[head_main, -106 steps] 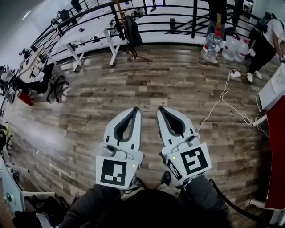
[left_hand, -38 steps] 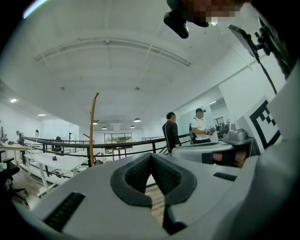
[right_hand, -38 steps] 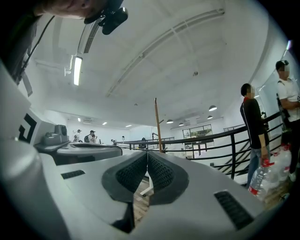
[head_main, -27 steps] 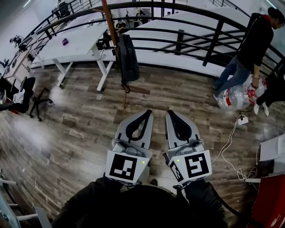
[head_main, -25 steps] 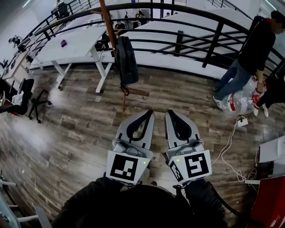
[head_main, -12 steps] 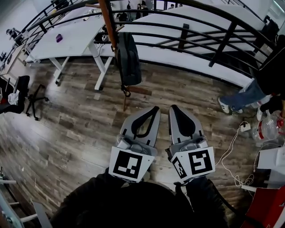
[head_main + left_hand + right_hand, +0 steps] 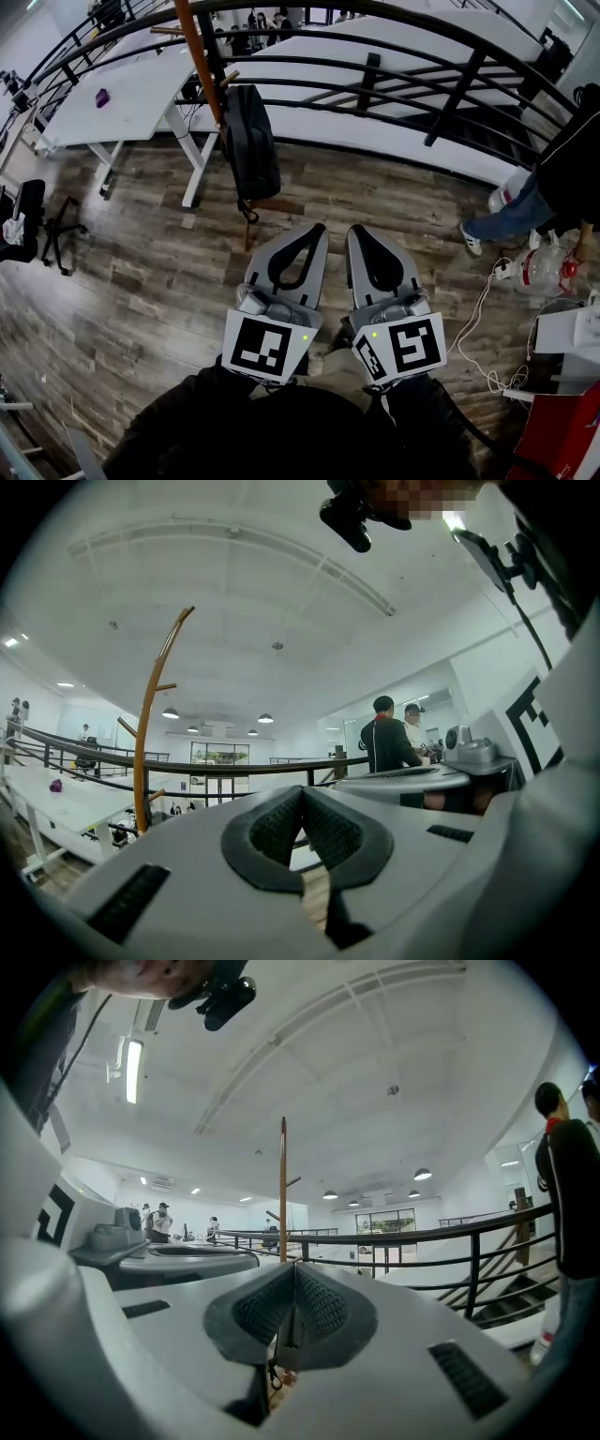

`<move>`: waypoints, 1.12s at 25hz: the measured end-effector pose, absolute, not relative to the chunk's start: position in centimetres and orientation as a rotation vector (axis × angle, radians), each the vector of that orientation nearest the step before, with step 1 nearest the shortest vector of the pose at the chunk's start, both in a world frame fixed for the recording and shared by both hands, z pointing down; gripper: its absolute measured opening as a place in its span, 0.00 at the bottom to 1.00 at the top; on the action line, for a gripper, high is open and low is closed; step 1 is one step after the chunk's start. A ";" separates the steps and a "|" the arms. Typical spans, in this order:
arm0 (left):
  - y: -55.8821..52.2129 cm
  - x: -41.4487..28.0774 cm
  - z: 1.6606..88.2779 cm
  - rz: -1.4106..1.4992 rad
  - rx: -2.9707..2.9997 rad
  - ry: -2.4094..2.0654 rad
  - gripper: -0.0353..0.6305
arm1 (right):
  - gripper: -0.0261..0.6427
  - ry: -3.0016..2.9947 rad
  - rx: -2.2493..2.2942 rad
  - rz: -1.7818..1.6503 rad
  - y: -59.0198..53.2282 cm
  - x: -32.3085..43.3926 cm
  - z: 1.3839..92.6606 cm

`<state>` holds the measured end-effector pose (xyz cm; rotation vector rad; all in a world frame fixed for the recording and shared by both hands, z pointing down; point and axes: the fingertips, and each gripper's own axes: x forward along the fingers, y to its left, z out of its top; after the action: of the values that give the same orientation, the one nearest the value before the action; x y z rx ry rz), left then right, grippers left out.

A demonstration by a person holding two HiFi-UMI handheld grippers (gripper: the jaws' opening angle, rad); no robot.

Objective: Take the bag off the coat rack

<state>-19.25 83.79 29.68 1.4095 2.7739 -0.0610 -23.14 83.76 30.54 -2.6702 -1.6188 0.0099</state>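
While the dark grey fabric backpack point(image 7: 248, 141) hangs on the slender brown wooden coat rack point(image 7: 199, 66) by the black metal railing point(image 7: 441, 89), the left tool point(image 7: 315, 231) and right tool point(image 7: 354, 232) point level at it from well apart, each with jaws pressed together on nothing. This looks like the approach. Next, a tool must open, close on the backpack's top strap and lift it off its peg.

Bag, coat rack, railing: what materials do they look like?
Bag: dark woven fabric, probably nylon; matte, sags softly.
Coat rack: wood, seemingly varnished; orange-brown pole with pegs.
Railing: likely painted metal; thin, uniformly black bars.
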 end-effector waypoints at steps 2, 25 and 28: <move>84.5 -20.1 30.0 -0.064 1.399 2.782 0.07 | 0.05 -1.635 -2.667 0.016 84.5 -24.1 30.7; 103.3 -35.3 31.2 -0.017 1.513 2.828 0.07 | 0.05 -1.556 -2.616 0.092 102.8 -39.7 32.1; 105.0 -36.9 31.2 -0.016 1.530 2.813 0.07 | 0.05 -1.536 -2.624 0.086 104.5 -41.4 32.3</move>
<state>-36.87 104.98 31.19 1.5301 2.8127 -0.0157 -41.36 104.51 32.26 -2.6239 -1.5355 0.0864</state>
